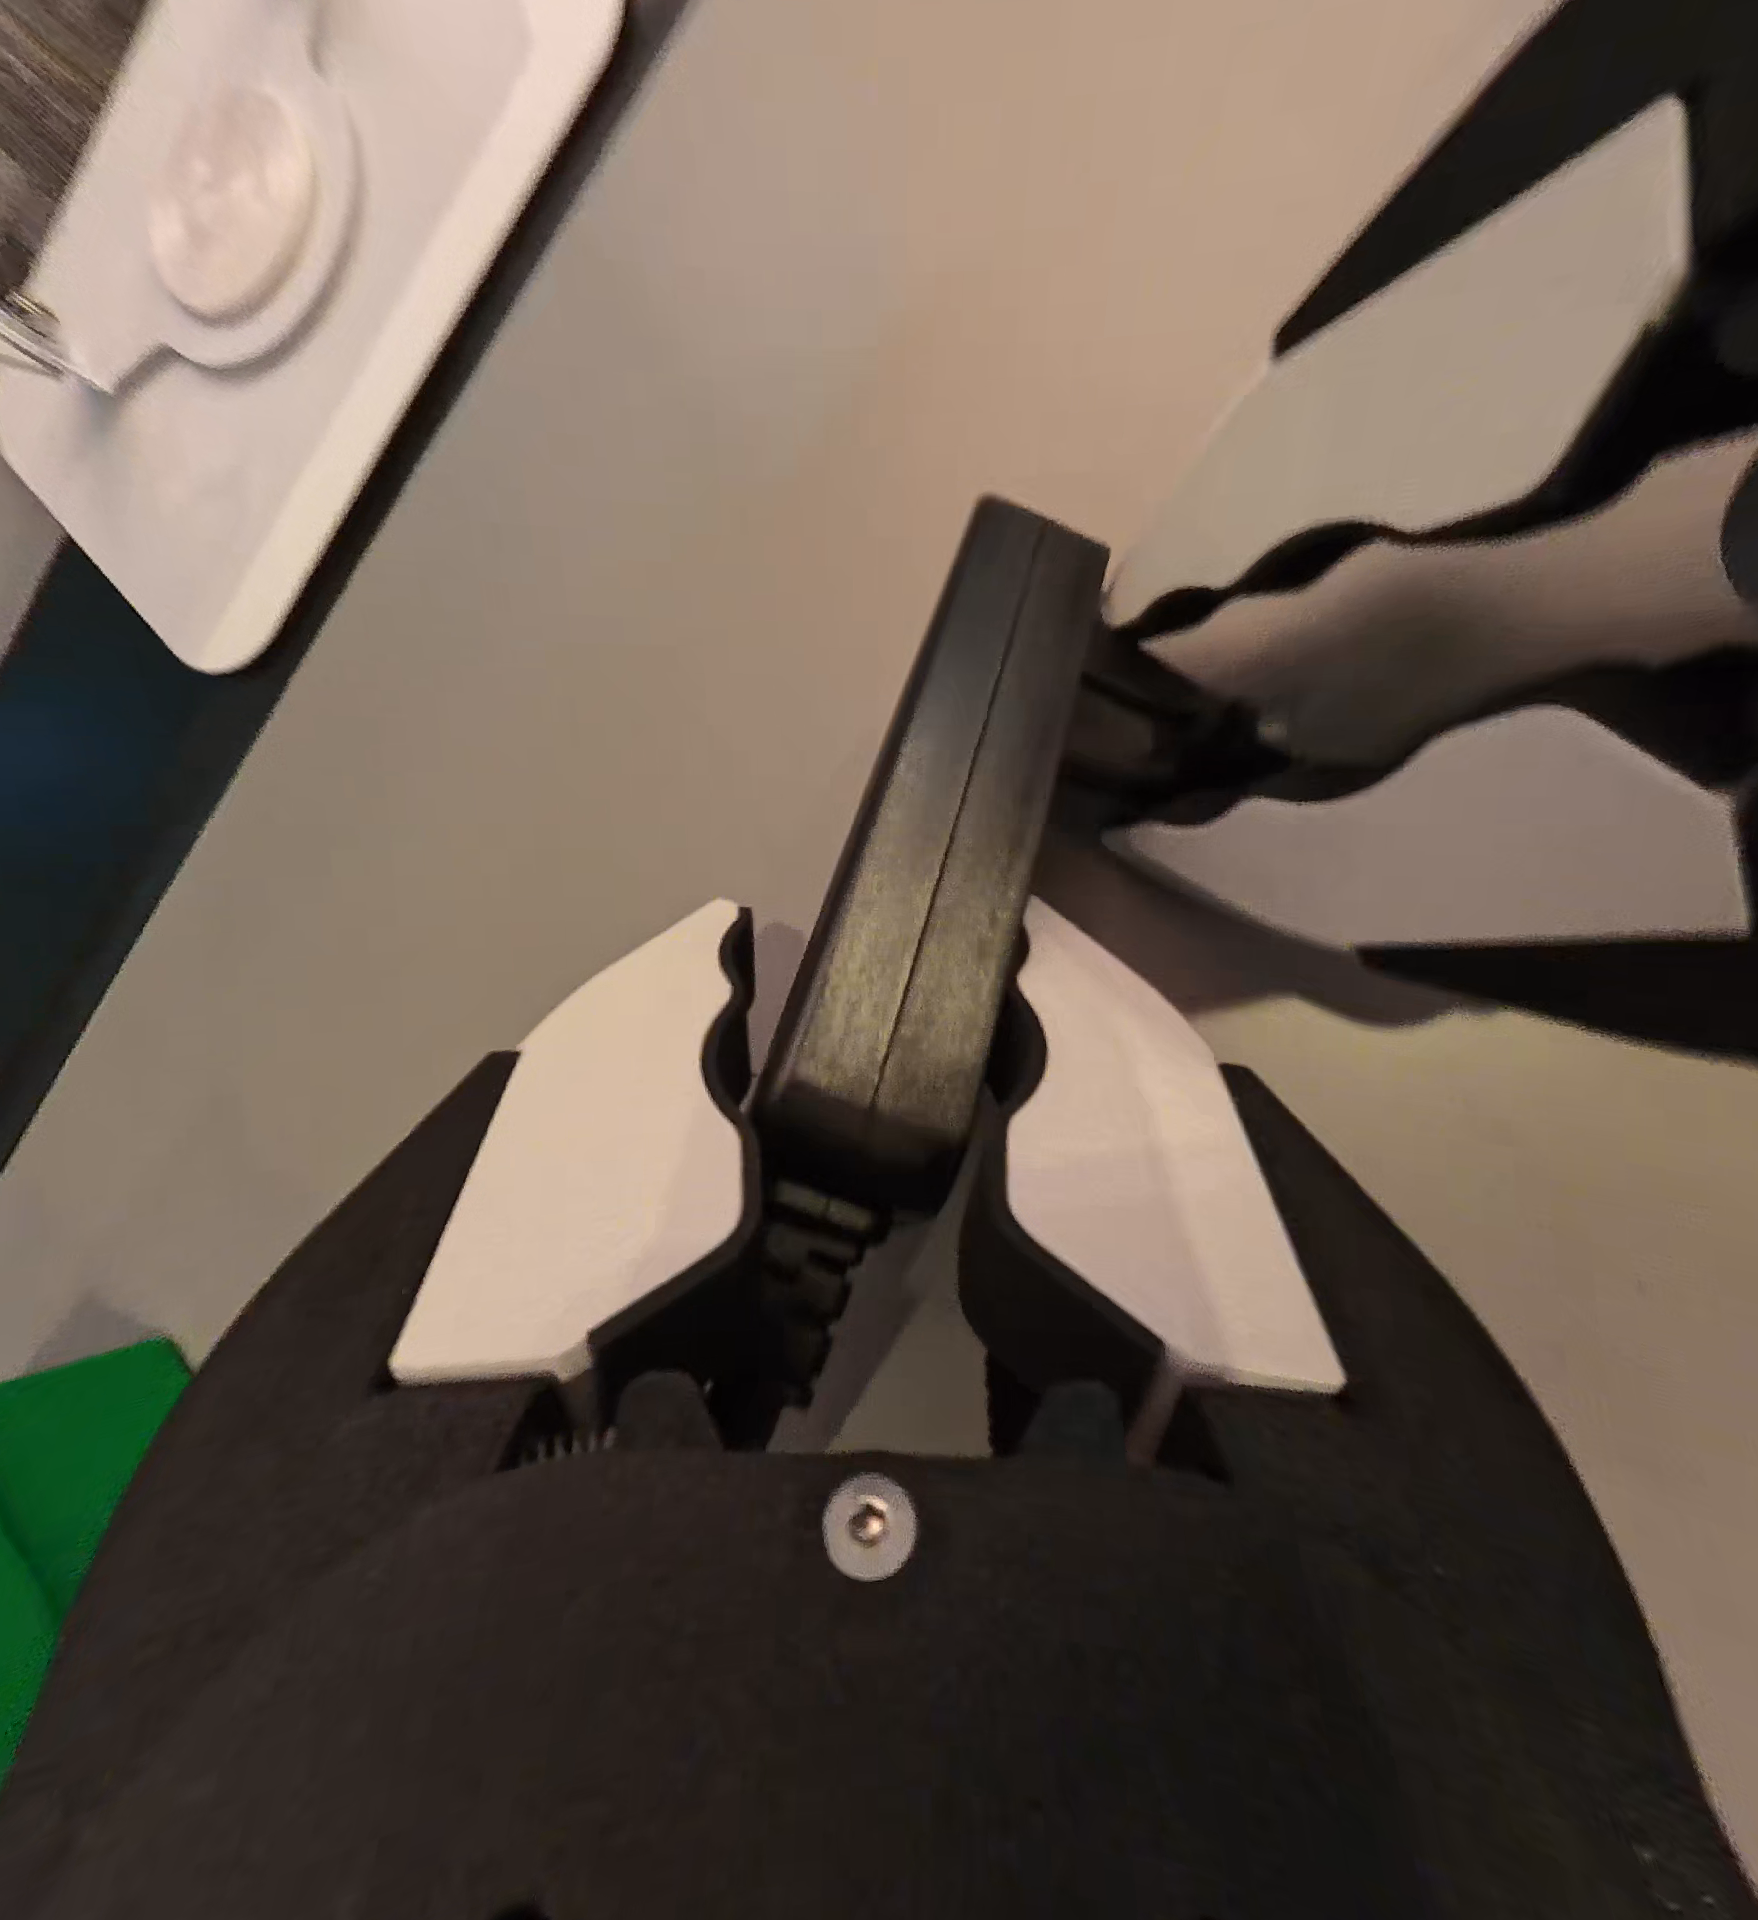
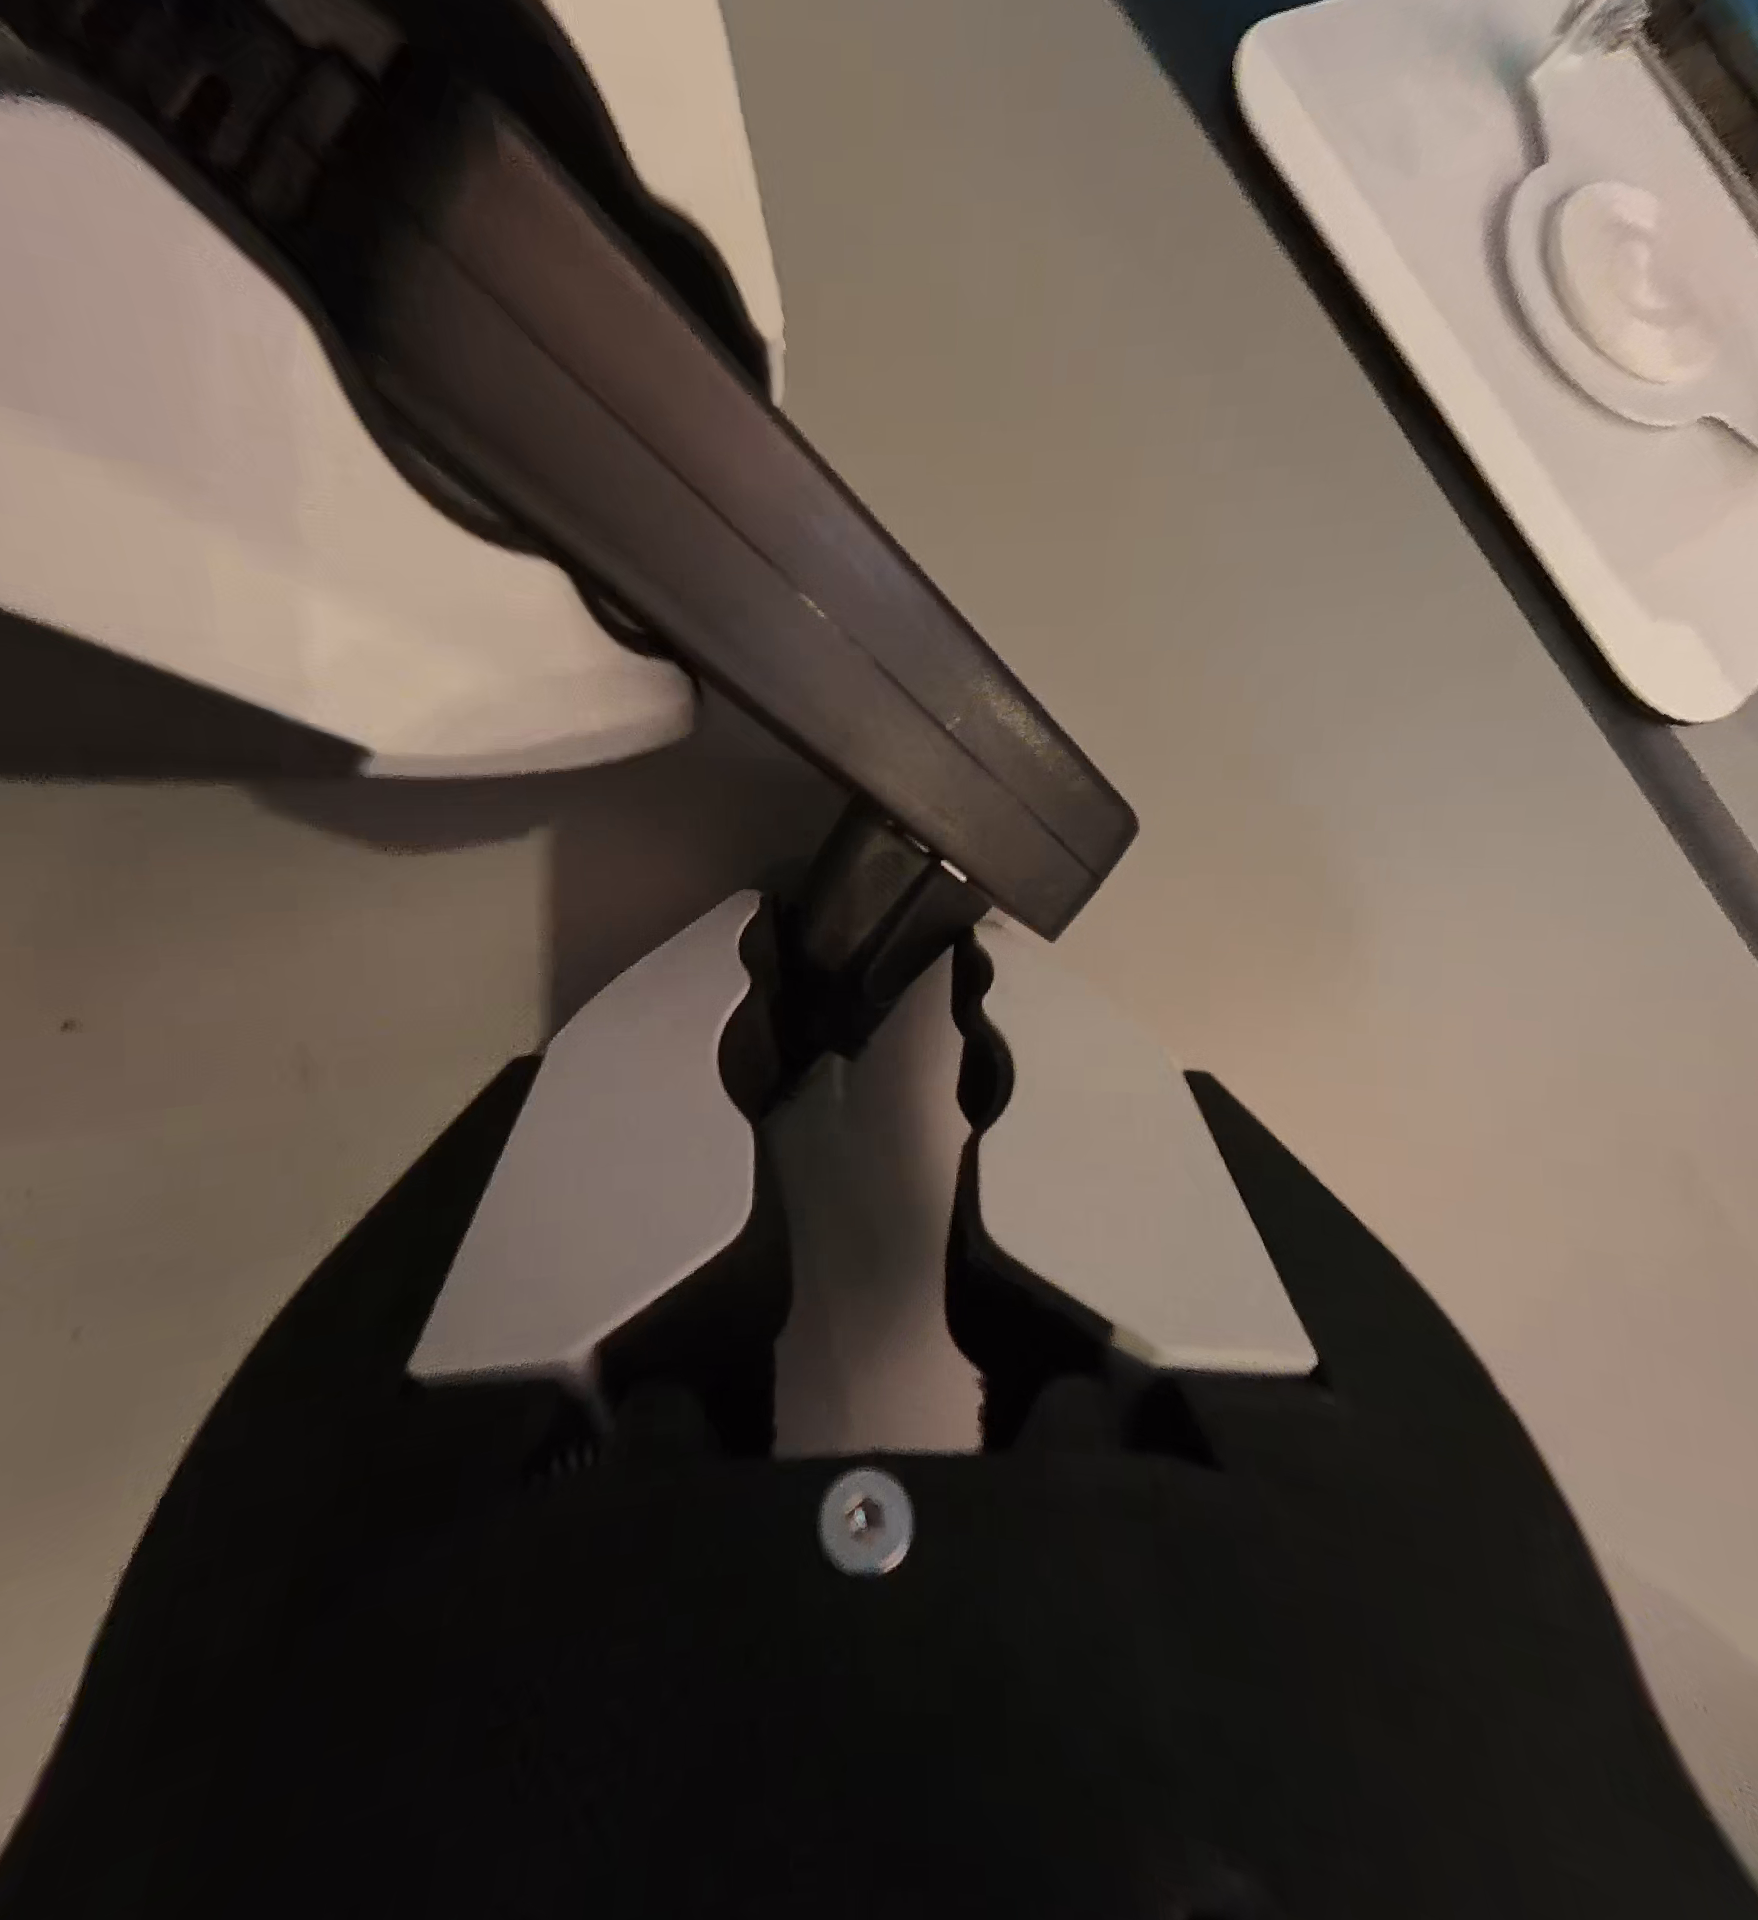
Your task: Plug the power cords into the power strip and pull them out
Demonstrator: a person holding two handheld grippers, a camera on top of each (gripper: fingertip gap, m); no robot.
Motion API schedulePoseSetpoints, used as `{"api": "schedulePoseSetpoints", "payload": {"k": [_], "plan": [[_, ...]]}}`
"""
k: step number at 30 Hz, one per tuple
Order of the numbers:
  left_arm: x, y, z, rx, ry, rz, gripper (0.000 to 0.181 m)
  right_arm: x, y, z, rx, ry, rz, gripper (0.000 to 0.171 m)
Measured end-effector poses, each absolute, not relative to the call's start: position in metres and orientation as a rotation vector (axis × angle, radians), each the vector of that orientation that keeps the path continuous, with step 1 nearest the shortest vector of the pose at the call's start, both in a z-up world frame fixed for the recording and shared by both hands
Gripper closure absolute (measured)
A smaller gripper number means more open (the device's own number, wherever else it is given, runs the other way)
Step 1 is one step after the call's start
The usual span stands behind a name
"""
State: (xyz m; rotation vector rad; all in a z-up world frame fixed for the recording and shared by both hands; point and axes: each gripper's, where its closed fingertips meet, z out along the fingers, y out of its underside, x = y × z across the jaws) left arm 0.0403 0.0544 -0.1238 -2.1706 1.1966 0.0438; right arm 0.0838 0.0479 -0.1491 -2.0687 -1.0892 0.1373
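While the strip [image 1: 916,894] is clamped aloft in the left hand-held gripper [image 1: 880,1023], its long axis is aimed forward; the plug [image 2: 859,935] at its far end is pinched by the right hand-held gripper [image 2: 859,997].

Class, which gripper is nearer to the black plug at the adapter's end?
Right. The right gripper closes on the black plug; the left gripper clamps the adapter toward its opposite, cord end.

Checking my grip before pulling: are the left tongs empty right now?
No, the left tongs are clamped on the black power brick, holding it up off the table.
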Motion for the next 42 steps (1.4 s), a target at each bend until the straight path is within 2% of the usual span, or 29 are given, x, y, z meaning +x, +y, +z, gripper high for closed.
{"api": "schedulePoseSetpoints", "payload": {"k": [3, 10, 15, 19, 27, 31, 33, 37, 39, 40, 42], "plan": [[0.049, 0.069, -0.123, -2.039, 1.092, -0.004, 0.125, 0.089, 0.054, -0.145, -2.044, -1.006, 0.102, 0.140], [0.054, 0.076, -0.123, -1.905, 1.009, -0.036, 0.121, 0.096, 0.060, -0.141, -2.010, -0.967, -0.016, 0.141], [0.049, 0.087, -0.139, -1.958, 0.974, -0.022, 0.109, 0.096, 0.060, -0.140, -2.005, -0.950, -0.037, 0.141], [0.054, 0.089, -0.141, -1.978, 0.984, -0.118, 0.111, 0.097, 0.059, -0.140, -2.012, -0.920, 0.036, 0.141], [0.050, 0.089, -0.129, -1.890, 0.959, -0.057, 0.114, 0.094, 0.061, -0.135, -1.963, -0.898, 0.186, 0.140], [0.045, 0.092, -0.108, -1.806, 0.870, -0.060, 0.115, 0.097, 0.071, -0.117, -1.957, -0.835, 0.148, 0.125], [0.042, 0.092, -0.100, -1.784, 0.823, -0.081, 0.115, 0.101, 0.076, -0.105, -1.979, -0.790, 0.080, 0.108], [0.042, 0.090, -0.089, -1.745, 0.785, -0.109, 0.115, 0.077, 0.065, -0.110, -2.060, -0.930, 0.160, 0.116], [0.043, 0.087, -0.084, -1.722, 0.781, -0.127, 0.115, 0.071, 0.067, -0.118, -2.111, -0.929, 0.147, 0.111], [0.042, 0.086, -0.081, -1.708, 0.779, -0.135, 0.115, 0.072, 0.072, -0.116, -2.095, -0.889, 0.118, 0.119], [0.040, 0.084, -0.076, -1.685, 0.762, -0.144, 0.116, 0.073, 0.077, -0.108, -2.073, -0.790, 0.175, 0.146]]}}
